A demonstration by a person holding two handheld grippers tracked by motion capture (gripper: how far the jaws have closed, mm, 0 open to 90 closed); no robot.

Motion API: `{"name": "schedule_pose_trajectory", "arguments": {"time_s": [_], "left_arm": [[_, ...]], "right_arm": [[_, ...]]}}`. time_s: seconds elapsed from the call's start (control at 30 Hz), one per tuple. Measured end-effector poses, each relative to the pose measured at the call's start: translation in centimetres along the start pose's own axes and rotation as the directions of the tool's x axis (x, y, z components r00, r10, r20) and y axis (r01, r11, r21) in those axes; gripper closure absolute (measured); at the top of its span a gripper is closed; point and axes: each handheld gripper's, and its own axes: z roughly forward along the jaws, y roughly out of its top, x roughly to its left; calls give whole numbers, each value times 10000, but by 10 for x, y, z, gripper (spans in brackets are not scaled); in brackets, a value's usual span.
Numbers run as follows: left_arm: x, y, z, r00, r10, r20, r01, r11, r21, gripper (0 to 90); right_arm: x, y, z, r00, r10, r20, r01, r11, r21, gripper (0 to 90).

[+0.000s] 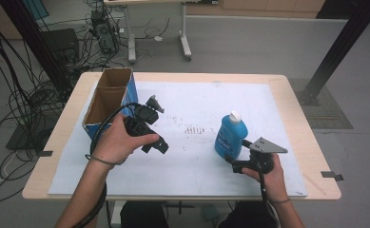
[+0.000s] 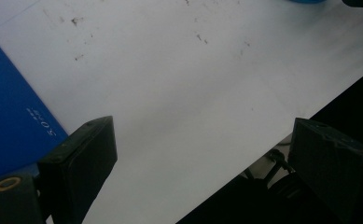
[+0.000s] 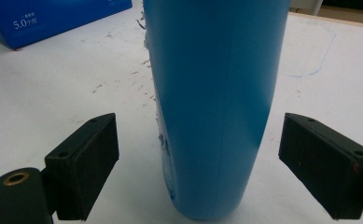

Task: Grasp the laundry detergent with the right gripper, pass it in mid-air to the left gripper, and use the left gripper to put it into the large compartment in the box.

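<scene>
A wooden table (image 1: pixel 296 95) under a white sheet (image 1: pixel 201 102) is carrying everything, and the sheet is lying beneath both sets of fingers. Well off to the left of the right gripper's fingers, and just behind the left hand (image 1: pixel 118 142), an open blue cardboard box (image 1: pixel 107 102) is standing with its flaps up; its inside is looking empty, though its floor is not fully showing, so it is probably waiting to receive something. The blue plastic bottle (image 3: pixel 214 102) with the white cap is standing upright on the sheet, directly between the right gripper's fingers (image 3: pixel 83 163); those jaws are standing wide apart with a gap on each side of the bottle, so nothing is being squeezed yet. What the bottle is holding cannot be told through its opaque wall. The right gripper (image 1: pixel 234 164) is being held low and level, seemingly so its pads can close on the bottle's lower body. The left gripper (image 1: pixel 158 143) is hanging over bare sheet with its jaws spread and nothing between them, seemingly idling while the other one works.
</scene>
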Motion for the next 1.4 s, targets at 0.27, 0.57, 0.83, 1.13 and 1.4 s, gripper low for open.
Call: {"name": "schedule_pose_trajectory", "arguments": {"time_s": [0.27, 0.57, 0.83, 1.13, 1.4], "left_arm": [[1, 0, 0, 10000, -5, -5, 5, 10000, 6, 84], [1, 0, 0, 10000, -13, 9, 13, 10000, 16, 84], [0, -1, -2, 10000, 38, 91, -37, 10000, -44, 84], [-2, -1, -2, 9999, 74, 94, -74, 10000, -30, 84], [-2, 0, -1, 9999, 98, 78, -98, 10000, -13, 84]], "right_arm": [[0, 1, 7, 10000, 42, 5, -42, 9999, -136, 118], [0, 0, 14, 9999, 109, 26, -108, 9995, -281, 119], [1, -1, 19, 9999, 126, 37, -124, 9991, -400, 119], [1, 0, 24, 10000, 83, 44, -81, 9986, -521, 119], [0, -1, 27, 9999, 109, 55, -106, 9985, -530, 119]]}}
